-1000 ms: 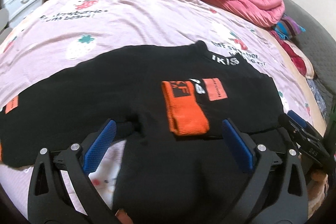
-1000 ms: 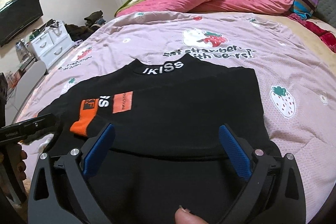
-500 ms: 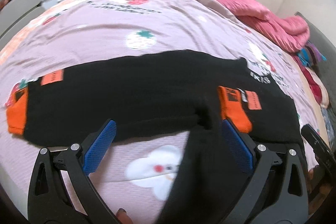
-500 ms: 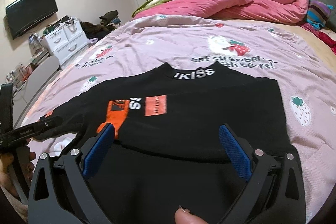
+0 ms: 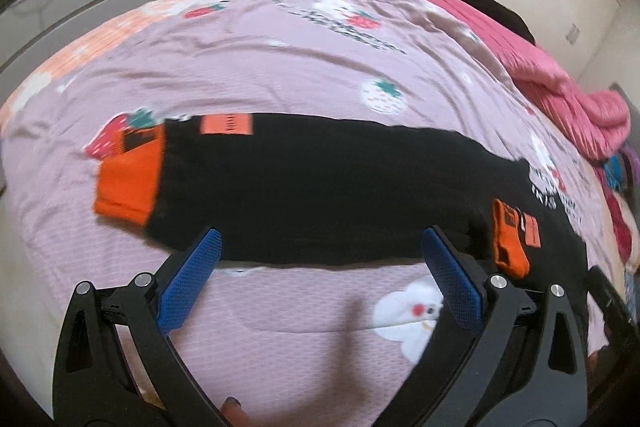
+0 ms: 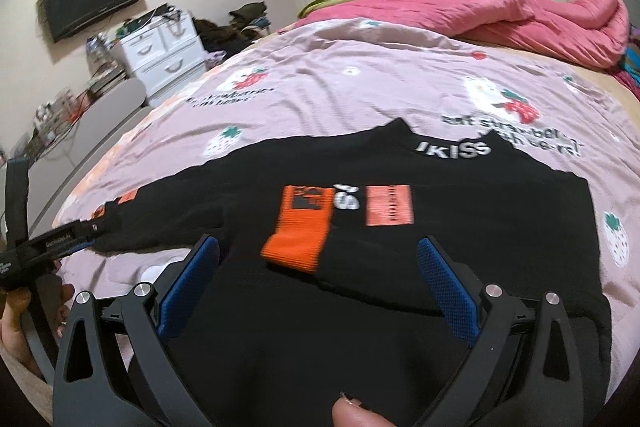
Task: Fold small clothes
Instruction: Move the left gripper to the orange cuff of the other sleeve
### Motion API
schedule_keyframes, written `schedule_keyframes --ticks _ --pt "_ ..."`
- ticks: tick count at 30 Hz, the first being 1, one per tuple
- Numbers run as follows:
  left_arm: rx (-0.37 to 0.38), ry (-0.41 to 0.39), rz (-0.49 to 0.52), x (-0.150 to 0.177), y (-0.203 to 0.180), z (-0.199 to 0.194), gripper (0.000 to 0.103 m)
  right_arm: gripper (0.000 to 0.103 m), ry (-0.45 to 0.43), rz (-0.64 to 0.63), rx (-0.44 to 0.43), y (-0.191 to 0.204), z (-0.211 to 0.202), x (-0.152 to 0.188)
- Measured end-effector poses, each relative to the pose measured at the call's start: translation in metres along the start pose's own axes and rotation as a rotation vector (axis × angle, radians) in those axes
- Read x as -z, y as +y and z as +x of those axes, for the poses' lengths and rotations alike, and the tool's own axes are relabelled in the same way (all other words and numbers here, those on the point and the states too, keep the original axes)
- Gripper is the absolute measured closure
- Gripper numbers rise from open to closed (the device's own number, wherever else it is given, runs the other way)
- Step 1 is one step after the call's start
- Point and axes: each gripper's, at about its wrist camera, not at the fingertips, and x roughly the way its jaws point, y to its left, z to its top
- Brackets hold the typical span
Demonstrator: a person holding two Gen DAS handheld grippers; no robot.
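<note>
The left gripper [image 5: 320,255] has swung leftward along the black sweater [image 5: 320,187]. In the left wrist view, the unfolded left sleeve [image 5: 280,179] now spans the middle of the frame, with its orange cuff [image 5: 128,183] at centre left. The folded sleeve's orange cuff [image 5: 510,241] has shifted to the right edge of the frame. In the right wrist view, the left gripper [image 6: 76,237] now reaches further in from the left edge, and the sweater [image 6: 460,227] sits lower right.
</note>
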Motion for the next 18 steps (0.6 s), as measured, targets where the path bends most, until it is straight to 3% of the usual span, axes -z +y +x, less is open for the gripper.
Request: schedule_keyframes --ticks 11,18 --pt "-0.060 -0.009 -0.159 -0.002 0.048 -0.009 0.009 0.004 0.054 -0.097 -0.093 0.062 0.020 -0.006" --pt "-0.060 0.011 -0.313 -0.003 0.083 0.003 0.009 0.004 0.069 -0.152 -0.094 0.084 0.024 0.000"
